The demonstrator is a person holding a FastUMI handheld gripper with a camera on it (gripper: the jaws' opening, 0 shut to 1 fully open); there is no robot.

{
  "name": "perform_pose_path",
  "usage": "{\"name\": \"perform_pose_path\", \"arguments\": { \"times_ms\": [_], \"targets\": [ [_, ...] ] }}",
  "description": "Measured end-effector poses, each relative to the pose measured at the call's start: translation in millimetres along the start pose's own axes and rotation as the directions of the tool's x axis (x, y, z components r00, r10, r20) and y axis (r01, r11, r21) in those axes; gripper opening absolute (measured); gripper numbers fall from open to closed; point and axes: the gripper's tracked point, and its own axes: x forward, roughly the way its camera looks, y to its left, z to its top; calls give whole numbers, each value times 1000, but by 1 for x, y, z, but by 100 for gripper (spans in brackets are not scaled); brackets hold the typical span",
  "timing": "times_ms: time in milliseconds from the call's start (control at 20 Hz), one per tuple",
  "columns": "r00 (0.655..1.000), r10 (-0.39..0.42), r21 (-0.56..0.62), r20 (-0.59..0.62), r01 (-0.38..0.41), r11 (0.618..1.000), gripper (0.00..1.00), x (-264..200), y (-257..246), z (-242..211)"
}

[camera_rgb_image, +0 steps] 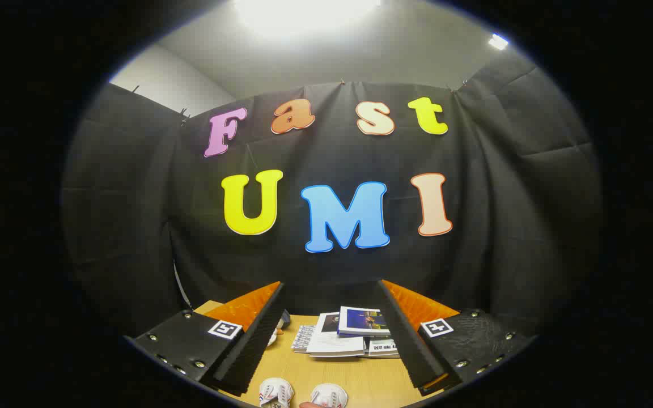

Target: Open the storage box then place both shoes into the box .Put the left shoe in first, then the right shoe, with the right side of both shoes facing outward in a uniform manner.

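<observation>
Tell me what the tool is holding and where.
Nothing. The tool is open, with only the table and a stack of booklets between its fingers.

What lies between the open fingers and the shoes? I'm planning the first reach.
Nothing visible: the gripper is open, the two shoes sit on bare table between its fingers; the booklets lie beyond.

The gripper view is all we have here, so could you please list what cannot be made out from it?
- Shoes: just the two white toe ends show between the open tongs; the rest is cut off below, so left and right cannot be told.
- Stack of booklets: on the table beyond the tongs, covers too small to make out.
- Small object by the left finger: mostly hidden behind it.
</observation>
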Motion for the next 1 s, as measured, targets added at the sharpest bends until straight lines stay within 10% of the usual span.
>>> {"name": "perform_pose_path", "arguments": {
  "times_ms": [650, 1000],
  "targets": [
    [991, -134, 38, -25, 135, 990, 99, -42, 22, -31],
    [996, -66, 38, -59, 68, 997, 99, -51, 54, -49]
  ]
}}
